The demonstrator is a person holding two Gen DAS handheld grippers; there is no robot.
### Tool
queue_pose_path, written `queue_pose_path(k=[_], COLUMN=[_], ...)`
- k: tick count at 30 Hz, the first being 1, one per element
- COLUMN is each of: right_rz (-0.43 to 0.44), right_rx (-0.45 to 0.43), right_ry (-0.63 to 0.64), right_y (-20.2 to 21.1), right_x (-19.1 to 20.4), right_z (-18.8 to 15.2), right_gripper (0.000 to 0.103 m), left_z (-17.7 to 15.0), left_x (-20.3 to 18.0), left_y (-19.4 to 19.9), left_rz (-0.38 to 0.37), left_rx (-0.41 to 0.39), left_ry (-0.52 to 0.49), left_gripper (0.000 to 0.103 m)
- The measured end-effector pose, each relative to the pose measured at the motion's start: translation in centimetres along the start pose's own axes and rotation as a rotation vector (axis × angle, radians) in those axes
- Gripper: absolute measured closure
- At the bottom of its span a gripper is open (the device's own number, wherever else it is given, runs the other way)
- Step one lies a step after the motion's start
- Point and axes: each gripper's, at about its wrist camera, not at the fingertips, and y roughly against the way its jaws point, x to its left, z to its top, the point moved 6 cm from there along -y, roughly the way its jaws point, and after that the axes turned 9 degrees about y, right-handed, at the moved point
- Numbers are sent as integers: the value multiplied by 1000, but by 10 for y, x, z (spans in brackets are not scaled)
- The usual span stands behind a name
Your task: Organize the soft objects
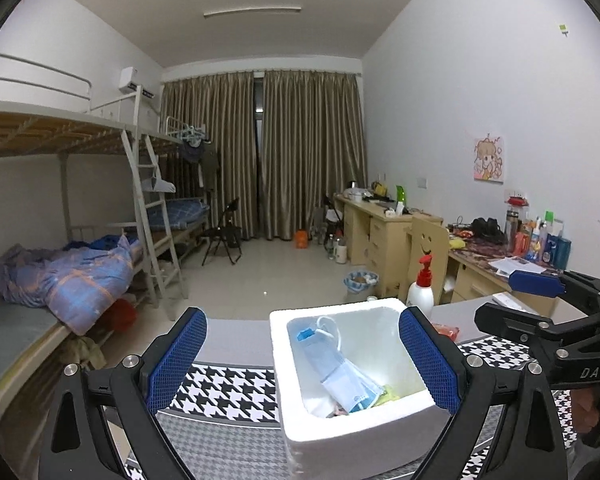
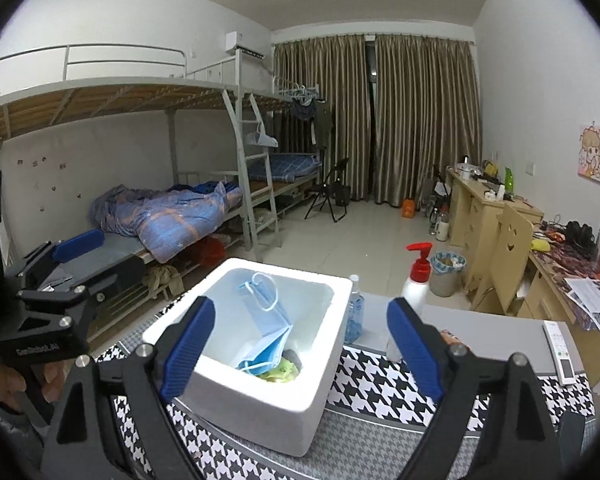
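A white foam box [image 1: 364, 432] [image 2: 260, 412] stands on a houndstooth cloth [image 1: 228, 392] [image 2: 384, 380]. Inside it lie blue face masks [image 1: 340, 372] [image 2: 268, 328] on top of a yellow-green soft item [image 2: 282, 372] and other small things. My left gripper [image 1: 302, 360] is open and empty, its jaws spread above the box's near-left side. My right gripper [image 2: 300, 350] is open and empty, above the box's right side. Each gripper also shows at the edge of the other's view, the right gripper [image 1: 540, 312] and the left gripper [image 2: 52, 280].
A red-pump white bottle [image 1: 420, 292] [image 2: 416, 280] and a blue sanitizer bottle [image 2: 354, 316] stand behind the box. An orange packet [image 1: 446, 330] lies to its right, a remote [image 2: 560, 352] farther right. Bunk beds are left, desks right.
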Motion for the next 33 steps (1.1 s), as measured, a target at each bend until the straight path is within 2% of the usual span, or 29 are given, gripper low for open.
queue_pose_path(k=[3,10,19,33], right_rz=[-9,-8,-32,-73], right_rx=[-13,-62,-80,-120], right_ry=[6,7,-5,-17], right_y=[8,31,50,72], right_x=[4,10,11,15], right_z=[-1,-1,-5,-21], right_gripper=[11,2,1,1], left_z=[1,2,-3,-14], left_x=[-1,-8,-17,-26], left_y=[9,30,49,69], left_rz=[31,35,57,52], left_rx=[-33,-67,-91,-107], left_ry=[1,5,-12,-8], left_gripper=[2,1,1,1])
